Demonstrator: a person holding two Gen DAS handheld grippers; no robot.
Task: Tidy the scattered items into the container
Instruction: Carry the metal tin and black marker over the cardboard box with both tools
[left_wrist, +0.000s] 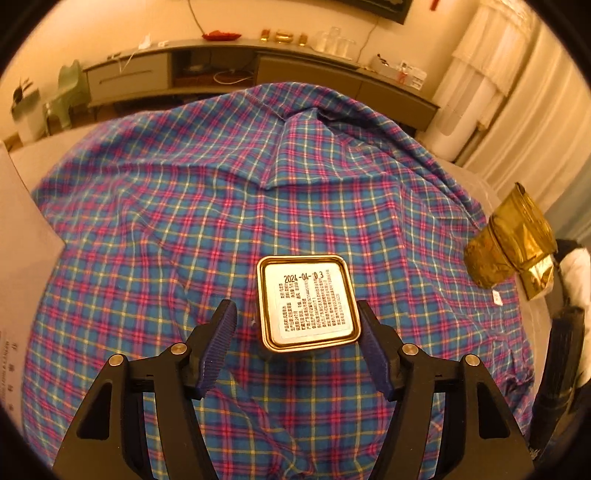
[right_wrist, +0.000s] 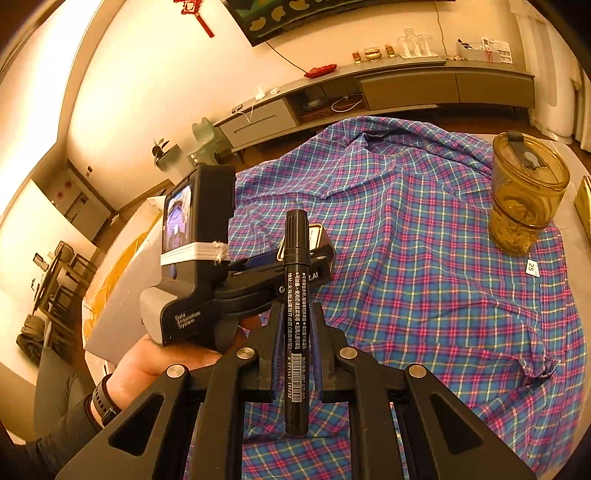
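Observation:
A small square gold tin (left_wrist: 308, 303) with a white date label stands on the plaid cloth (left_wrist: 221, 206). My left gripper (left_wrist: 297, 319) is open, its blue pads on either side of the tin, the right pad touching or nearly touching it. My right gripper (right_wrist: 293, 314) is shut on a black marker pen (right_wrist: 295, 295), held upright above the cloth (right_wrist: 424, 258). The left gripper's body (right_wrist: 199, 254) and the hand that holds it show in the right wrist view, with the tin (right_wrist: 314, 236) partly hidden behind them.
An amber lidded jar (right_wrist: 526, 192) stands at the cloth's right edge and also shows in the left wrist view (left_wrist: 506, 243). A pale cardboard box (right_wrist: 122, 277) lies left of the cloth. A small white tag (right_wrist: 532, 266) lies near the jar. A long sideboard (left_wrist: 236, 70) runs behind.

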